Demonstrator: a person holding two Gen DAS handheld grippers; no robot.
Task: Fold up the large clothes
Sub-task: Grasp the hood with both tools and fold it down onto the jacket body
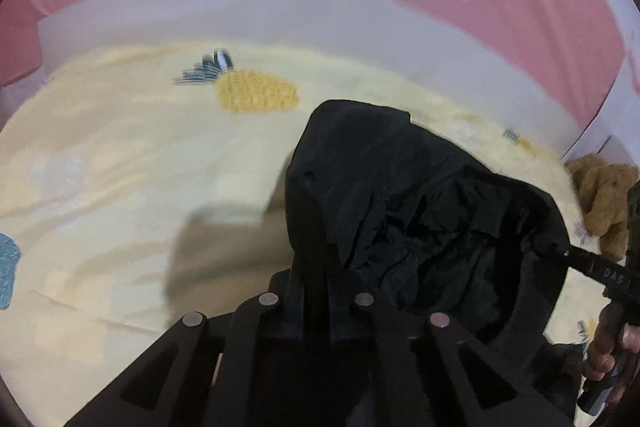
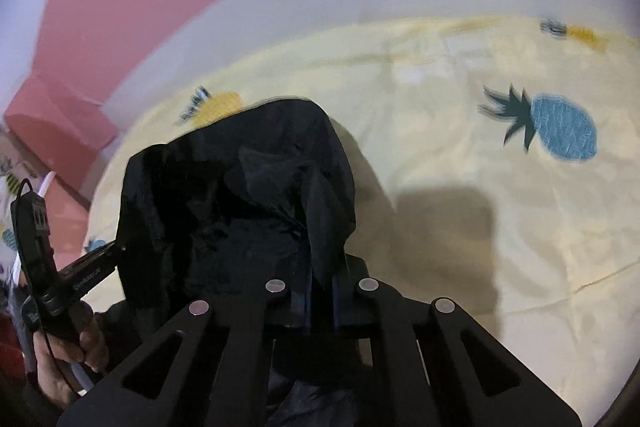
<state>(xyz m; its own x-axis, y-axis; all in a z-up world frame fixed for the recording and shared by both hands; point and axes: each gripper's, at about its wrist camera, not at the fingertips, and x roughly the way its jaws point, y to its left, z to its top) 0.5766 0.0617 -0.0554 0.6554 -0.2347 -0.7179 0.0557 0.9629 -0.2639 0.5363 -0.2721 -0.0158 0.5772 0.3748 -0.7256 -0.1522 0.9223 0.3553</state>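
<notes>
Both jaws clamped tight on the black garment (image 1: 400, 195), left gripper (image 1: 316, 291) and right gripper (image 2: 320, 291) holding it bunched over the bed (image 2: 500, 235), apparently to spread it for folding.

White letters "DAS" stand on the black finger of the right gripper (image 1: 568, 254) seen from the left wrist. Lettering on the left gripper (image 2: 120, 249) finger is too blurred to read.
</notes>
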